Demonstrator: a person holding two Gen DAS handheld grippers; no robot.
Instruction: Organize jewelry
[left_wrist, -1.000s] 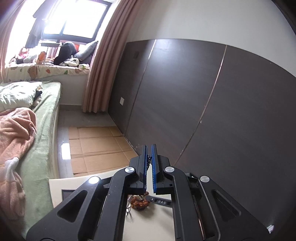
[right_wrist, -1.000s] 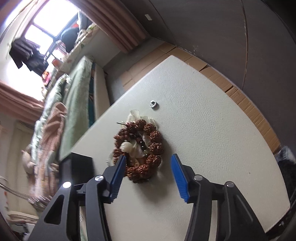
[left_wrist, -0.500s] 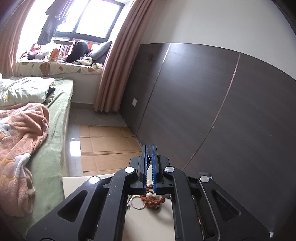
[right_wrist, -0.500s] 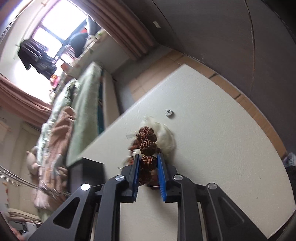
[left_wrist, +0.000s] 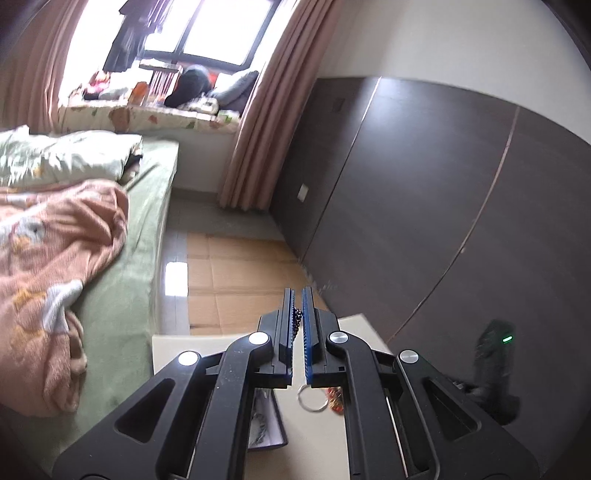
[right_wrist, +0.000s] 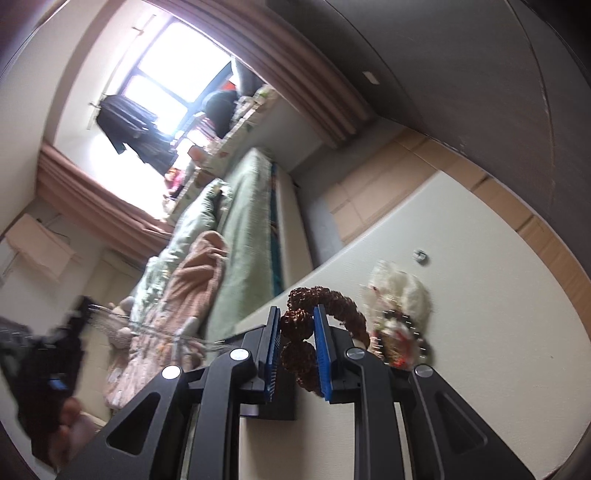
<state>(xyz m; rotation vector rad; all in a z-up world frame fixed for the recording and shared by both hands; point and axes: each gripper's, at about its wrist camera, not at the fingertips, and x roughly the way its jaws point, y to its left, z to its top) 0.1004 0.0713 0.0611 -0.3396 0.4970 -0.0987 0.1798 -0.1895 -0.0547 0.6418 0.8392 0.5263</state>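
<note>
No brand, label or writing can be read in either view.

Right claw (right_wrist: 295, 345): blue pads nearly together, clenched on a bracelet of large, rough brown seed beads (right_wrist: 325, 302). Two beads sit between the pads; the rest of the loop arches out to the right, past the right pad, lifted above the cream counter (right_wrist: 498, 295).

Left claw (left_wrist: 297, 325): blue pads drawn to a narrow slit, pinching a strand of small dark beads (left_wrist: 296, 320) that shows in the gap near the fingertips. This claw is raised above the counter's far left corner and points toward the bedroom floor.

Remaining jewelry, right-wrist view: a blurred heap (right_wrist: 400, 325) on the counter just right of the right claw, with a pale, whitish piece at its far side and small dark beads and reddish bits at its near side. A small silver ring-like item (right_wrist: 420, 255) lies alone farther off, well apart from the heap.

Left-wrist view, counter beneath the left claw: a thin silver hoop (left_wrist: 312, 398) with orange-red bits (left_wrist: 335, 397) just to its right; a dark open box (left_wrist: 264, 419) to the left, its contents too dim to identify.

Surroundings: green bed (left_wrist: 125, 280) with pink blanket (left_wrist: 55, 258) at left; dark wood wall panels (left_wrist: 424, 206) at right.
</note>
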